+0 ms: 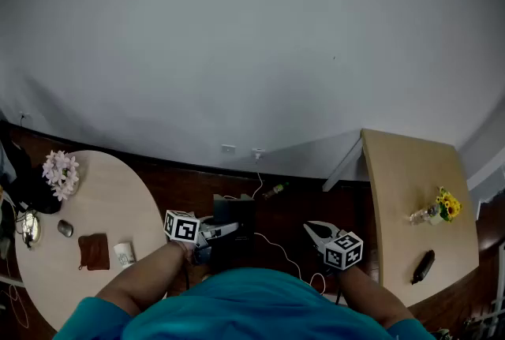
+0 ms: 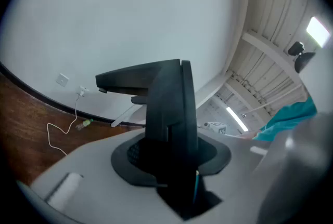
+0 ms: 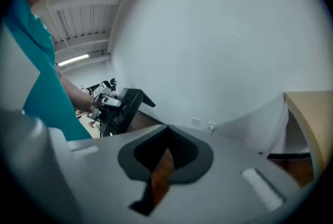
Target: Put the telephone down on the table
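While clear of the table (image 1: 118,196), telephone (image 2: 166,114) in left claw (image 1: 225,230).

Pink flowers (image 1: 61,173), brown cloth (image 1: 93,251) beside white cup (image 1: 123,253), yellow flowers (image 1: 447,204), white cable (image 1: 276,246) across brown floor (image 1: 189,188)

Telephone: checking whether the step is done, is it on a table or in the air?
In the air. The left gripper is shut on the telephone, over floor between the round table and the rectangular table, touching neither.
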A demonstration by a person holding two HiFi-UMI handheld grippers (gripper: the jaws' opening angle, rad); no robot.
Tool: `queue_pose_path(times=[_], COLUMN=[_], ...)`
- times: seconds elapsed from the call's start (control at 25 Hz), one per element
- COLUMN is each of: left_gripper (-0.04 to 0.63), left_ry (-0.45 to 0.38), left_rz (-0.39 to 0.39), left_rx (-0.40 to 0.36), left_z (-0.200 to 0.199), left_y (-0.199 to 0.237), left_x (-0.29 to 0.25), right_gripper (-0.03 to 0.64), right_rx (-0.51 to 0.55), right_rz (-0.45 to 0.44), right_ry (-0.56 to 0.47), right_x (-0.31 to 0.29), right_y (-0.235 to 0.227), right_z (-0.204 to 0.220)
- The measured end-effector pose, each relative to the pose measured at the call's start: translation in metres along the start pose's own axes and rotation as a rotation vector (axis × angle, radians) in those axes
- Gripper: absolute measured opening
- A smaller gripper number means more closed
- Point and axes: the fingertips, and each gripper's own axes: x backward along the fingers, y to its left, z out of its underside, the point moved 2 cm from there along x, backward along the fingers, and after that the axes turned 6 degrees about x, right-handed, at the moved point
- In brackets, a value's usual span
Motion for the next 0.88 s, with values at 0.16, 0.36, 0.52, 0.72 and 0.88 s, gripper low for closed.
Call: queue_pose_path(times=[0.16, 0.36, 0.52, 0.72, 0.88], left_gripper=[0.170, 0.169, 0.169, 0.170, 0.170], left_ry=[0.013, 0.087, 0.101, 0.065, -0.020], left_rz=[0.008, 0.047, 0.080, 0.044, 0.000], left_rx=[0.006, 0.001, -0.003, -0.031, -0.015], left_z=[-0.004, 0.010, 0.022, 0.044, 0.078], left_y=[0.004, 0.001, -0.014, -0.040, -0.069], left_x=[0.017, 0.031, 0.033, 0.032, 0.035], right_gripper=[0.002, 0.002, 0.002, 0.002, 0.002], right_rx=[-0.013, -0.063, -0.046, -0.015, 0.006], right_rz=[0.041, 0.106, 0.108, 0.094, 0.033], right_ry=[0.006, 0.002, 0.021, -0.022, -0.032], right_x=[-0.007, -0.003, 0.011, 0.047, 0.077], right_y=[0.015, 0.046, 0.067, 0.067, 0.076], right_z=[-0.004, 0.002, 0.010, 0.017, 0.043])
